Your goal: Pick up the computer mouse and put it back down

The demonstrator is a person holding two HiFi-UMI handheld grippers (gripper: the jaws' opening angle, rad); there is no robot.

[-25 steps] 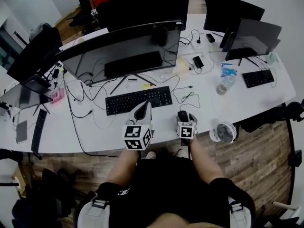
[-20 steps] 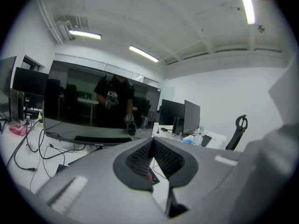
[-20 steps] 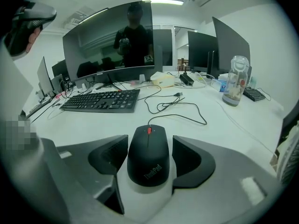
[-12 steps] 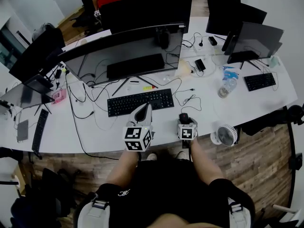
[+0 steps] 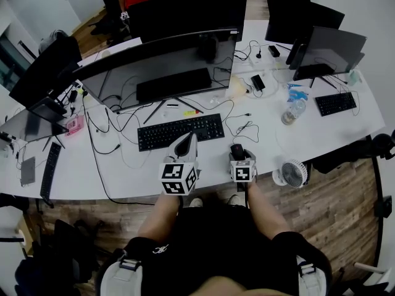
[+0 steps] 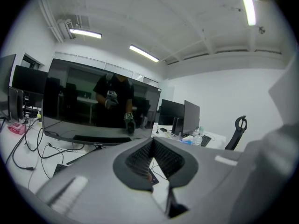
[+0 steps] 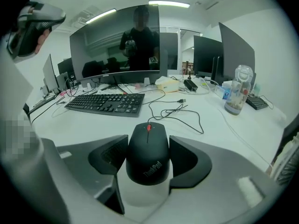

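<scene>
A black computer mouse (image 7: 148, 154) with a red scroll wheel sits between the jaws of my right gripper (image 7: 148, 143), both pads pressed on its sides. In the head view the mouse (image 5: 237, 150) shows just ahead of the right gripper (image 5: 238, 155) near the desk's front edge. I cannot tell whether the mouse touches the white desk (image 7: 224, 134). My left gripper (image 5: 187, 138) is shut on nothing and hovers in front of the keyboard (image 5: 180, 131). In its own view the left gripper (image 6: 152, 143) points up toward the wide monitor (image 6: 98, 106).
A loose black cable (image 7: 182, 110) lies just beyond the mouse, and the keyboard (image 7: 105, 102) is to the left. A water bottle (image 5: 293, 110) and a small white fan (image 5: 291, 172) stand on the right. A wide monitor (image 5: 160, 66) spans the back.
The head view shifts slightly. Both grippers and the mouse stay in about the same places, with the right gripper around the mouse throughout.
</scene>
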